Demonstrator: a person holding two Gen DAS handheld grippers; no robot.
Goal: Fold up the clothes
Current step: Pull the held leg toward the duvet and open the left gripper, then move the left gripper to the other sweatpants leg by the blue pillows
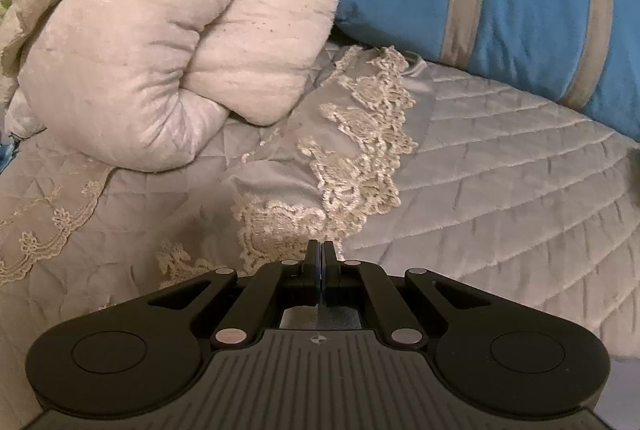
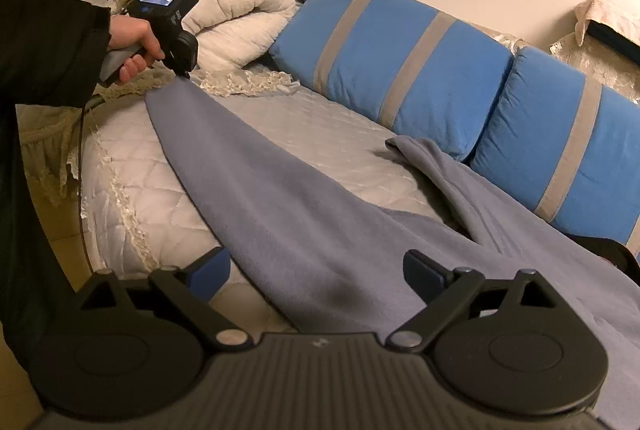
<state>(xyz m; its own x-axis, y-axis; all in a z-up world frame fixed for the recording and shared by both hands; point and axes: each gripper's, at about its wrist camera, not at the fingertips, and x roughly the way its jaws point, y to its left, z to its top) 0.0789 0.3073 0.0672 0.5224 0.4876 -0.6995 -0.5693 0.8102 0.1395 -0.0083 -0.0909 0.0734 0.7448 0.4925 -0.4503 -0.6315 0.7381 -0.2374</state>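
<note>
Garment [image 2: 304, 230]: grey-blue fleece lying spread across the quilted bed cover [image 2: 320, 126], one end reaching the blue striped cushions [image 2: 400, 70] | left gripper [image 1: 321, 250]: jaws pressed together, pinching the garment's far corner beside the lace trim [image 1: 352, 158] | right gripper [image 2: 320, 270]: fingers standing wide apart, hovering over the garment, holding nothing

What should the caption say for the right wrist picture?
Open right tool hovers over blue-grey garment on quilted bed.
</note>
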